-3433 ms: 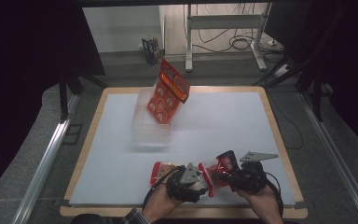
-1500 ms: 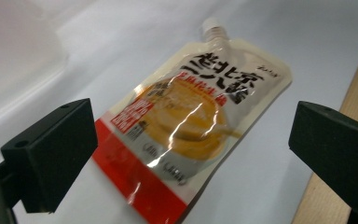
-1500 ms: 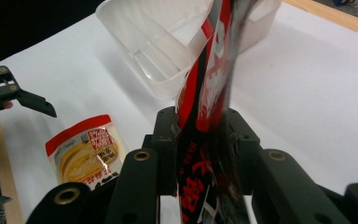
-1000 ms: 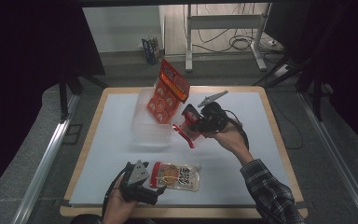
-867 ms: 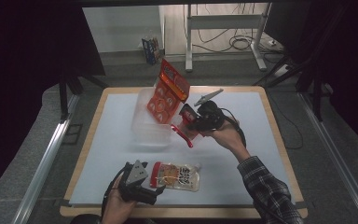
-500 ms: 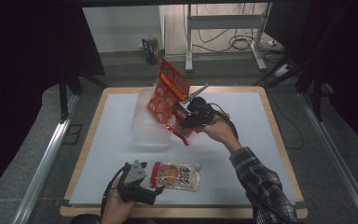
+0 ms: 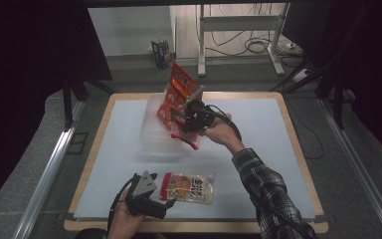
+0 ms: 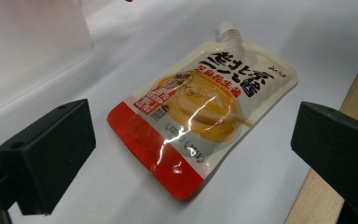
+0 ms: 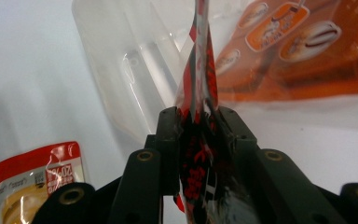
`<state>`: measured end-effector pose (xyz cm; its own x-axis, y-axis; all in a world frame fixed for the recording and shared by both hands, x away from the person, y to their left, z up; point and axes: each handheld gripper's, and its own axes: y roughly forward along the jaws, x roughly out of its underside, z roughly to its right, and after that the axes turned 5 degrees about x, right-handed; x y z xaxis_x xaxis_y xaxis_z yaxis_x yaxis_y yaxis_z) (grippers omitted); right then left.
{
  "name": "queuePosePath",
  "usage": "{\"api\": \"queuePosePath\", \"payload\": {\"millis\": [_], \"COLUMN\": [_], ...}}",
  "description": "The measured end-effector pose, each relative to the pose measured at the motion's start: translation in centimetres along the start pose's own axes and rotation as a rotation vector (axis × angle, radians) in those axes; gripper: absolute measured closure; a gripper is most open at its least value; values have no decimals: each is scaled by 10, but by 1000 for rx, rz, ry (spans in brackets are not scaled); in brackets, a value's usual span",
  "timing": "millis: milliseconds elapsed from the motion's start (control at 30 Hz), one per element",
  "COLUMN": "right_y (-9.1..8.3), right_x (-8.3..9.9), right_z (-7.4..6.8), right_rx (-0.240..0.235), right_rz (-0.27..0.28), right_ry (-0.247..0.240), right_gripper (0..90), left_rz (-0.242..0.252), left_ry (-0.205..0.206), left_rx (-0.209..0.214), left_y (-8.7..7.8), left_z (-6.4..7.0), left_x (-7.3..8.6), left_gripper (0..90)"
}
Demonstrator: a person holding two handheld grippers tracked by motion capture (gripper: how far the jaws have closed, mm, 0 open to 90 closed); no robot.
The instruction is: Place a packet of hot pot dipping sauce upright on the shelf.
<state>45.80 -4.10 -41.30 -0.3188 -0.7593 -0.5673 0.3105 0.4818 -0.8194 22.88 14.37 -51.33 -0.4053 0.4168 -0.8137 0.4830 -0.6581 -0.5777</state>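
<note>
An orange snack bag (image 7: pixel 176 94) stands tilted in a clear plastic container (image 7: pixel 154 137) at the table's back middle. My right gripper (image 7: pixel 181 118) is shut on the bag's lower right edge. In the right gripper view the bag's thin red film (image 9: pixel 196 70) is pinched between the black jaws of the right gripper (image 9: pixel 196 122), with the printed orange face (image 9: pixel 298 51) behind. A sauce pouch (image 7: pixel 189 187) with a red bottom band lies flat near the front edge. My left gripper (image 7: pixel 166 201) sits just left of it, open, its jaws wide on either side of the pouch (image 8: pixel 200 112) without touching.
The white mat (image 7: pixel 258 129) covers a wooden table whose rim (image 8: pixel 335 196) runs close to the pouch's right side. The container's clear wall (image 9: pixel 121 70) lies just past the right jaws. The pouch's corner (image 9: pixel 32 182) shows at the right gripper view's lower left.
Over the last second my right gripper travelled left across the table to the snack bag and closed on its edge. The left gripper and the pouch stayed put.
</note>
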Motion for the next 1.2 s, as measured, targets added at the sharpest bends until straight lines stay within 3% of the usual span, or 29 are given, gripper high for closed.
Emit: {"api": "queuePosePath", "payload": {"millis": [533,867,1200], "right_y": [22,29,48], "right_x": [-33,-52,-57], "right_z": [-15,-23,-31], "right_rx": [19,0,-8], "right_rz": [-4,46,42], "right_ry": [-55,-47,-84], "right_gripper": [717,731,743], "left_rz": [-2,-2,-5], "left_ry": [7,10,16], "left_rx": [5,7,11], "left_y": [0,0,0], "left_z": [0,1,1], "left_x": [0,0,0], "left_gripper": [0,0,0]}}
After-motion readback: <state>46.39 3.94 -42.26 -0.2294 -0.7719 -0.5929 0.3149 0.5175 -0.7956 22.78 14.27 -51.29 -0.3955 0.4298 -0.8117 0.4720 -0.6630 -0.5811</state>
